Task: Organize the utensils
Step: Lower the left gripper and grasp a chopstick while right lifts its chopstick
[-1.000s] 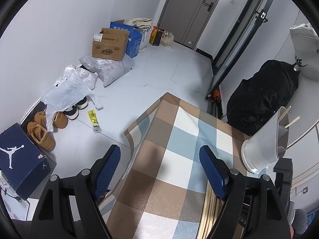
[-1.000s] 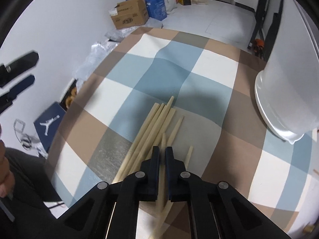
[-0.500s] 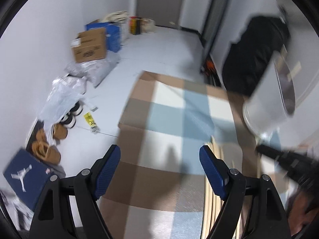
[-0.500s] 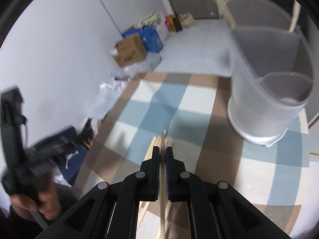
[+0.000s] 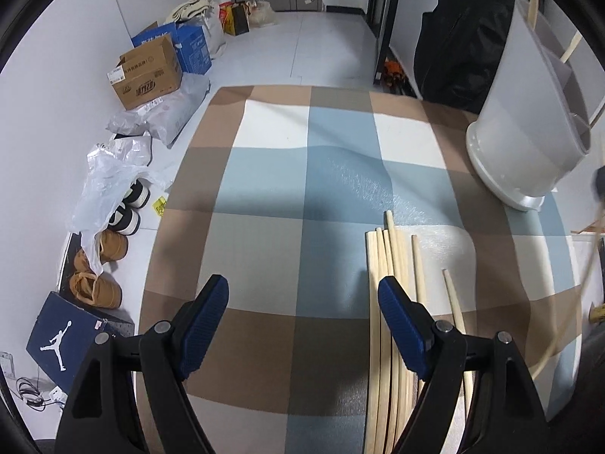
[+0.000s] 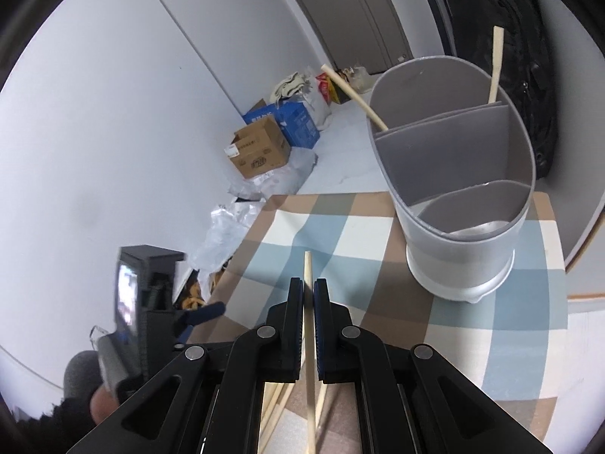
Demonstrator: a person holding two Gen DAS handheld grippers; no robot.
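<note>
My right gripper (image 6: 309, 287) is shut on a single wooden chopstick (image 6: 310, 344) and holds it above the checked tablecloth (image 6: 332, 238), short of the grey divided utensil holder (image 6: 465, 249). Two chopsticks (image 6: 355, 92) stand in the holder's far compartment. My left gripper (image 5: 302, 295) is open and empty, low over the cloth (image 5: 302, 174). Several loose chopsticks (image 5: 393, 265) lie on the cloth beside its right finger. The holder also shows in the left wrist view (image 5: 529, 106) at the far right.
The table ends at the left over a floor with cardboard boxes (image 5: 149, 72), plastic bags (image 5: 109, 181), shoes (image 5: 102, 257) and a shoe box (image 5: 72, 340). A black bag (image 5: 453, 38) stands behind the holder.
My right gripper has lifted one chopstick off the pile and carried it up toward the holder. My left gripper has swung over the cloth, staying open.
</note>
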